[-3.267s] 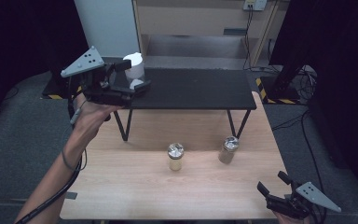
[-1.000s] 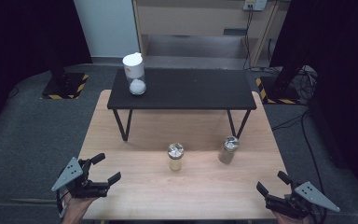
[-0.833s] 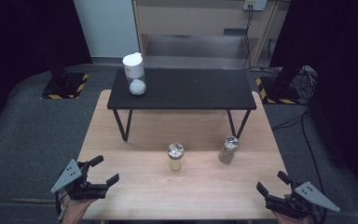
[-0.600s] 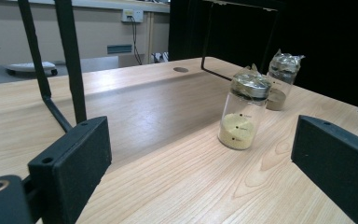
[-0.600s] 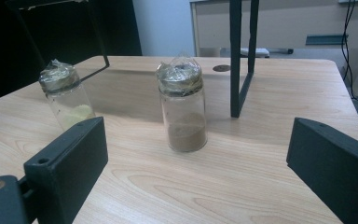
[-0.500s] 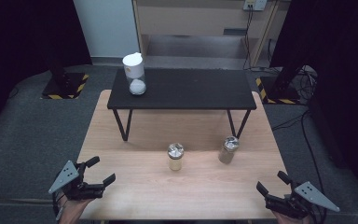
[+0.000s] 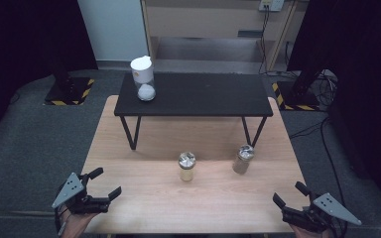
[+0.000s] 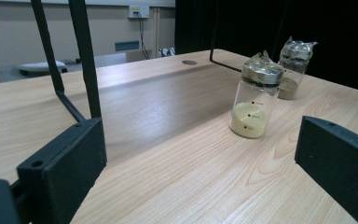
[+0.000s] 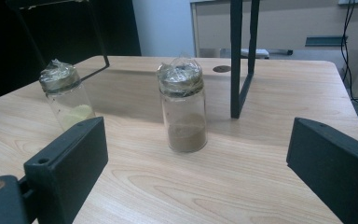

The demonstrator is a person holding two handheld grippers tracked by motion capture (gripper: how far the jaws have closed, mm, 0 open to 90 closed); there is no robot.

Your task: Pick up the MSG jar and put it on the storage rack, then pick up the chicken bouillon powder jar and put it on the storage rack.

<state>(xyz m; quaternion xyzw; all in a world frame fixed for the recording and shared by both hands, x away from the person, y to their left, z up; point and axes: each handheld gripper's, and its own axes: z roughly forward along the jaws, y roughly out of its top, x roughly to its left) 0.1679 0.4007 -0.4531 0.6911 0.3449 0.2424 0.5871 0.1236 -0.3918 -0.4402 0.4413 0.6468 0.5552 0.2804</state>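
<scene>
While both grippers are held low at the counter's (image 7: 129,144) near edge, nothing is gripped. The left gripper (image 7: 103,193) is seen at the near left corner with its jaws spread wide and empty; the right gripper (image 7: 288,201) is seen at the near right corner, jaws likewise parted and empty. In the gripper views the black jaws are shown well apart with bare wood between them.

Three jars are counted. A white-capped jar (image 7: 143,79) with white contents is stood upright on the black shelf (image 7: 198,94), at its left end, toward the counter's far edge. A jar of yellow powder (image 7: 186,166) is stood upright near the middle of the counter, just in front of the shelf. A jar of brown powder (image 7: 242,159) is stood upright beside it toward the right edge, apart from it and near the shelf's right front leg. Both lower jars are topped with crinkled film or foil over the lid.

Progress is judged as about one third: one jar appears placed on the shelf, and two are left on the counter, untouched. The yellow jar (image 8: 255,100) is faced by the left gripper and the brown jar (image 9: 183,108) by the right, both well short of the jaws, so a reach and grasp is judged still to be made.
</scene>
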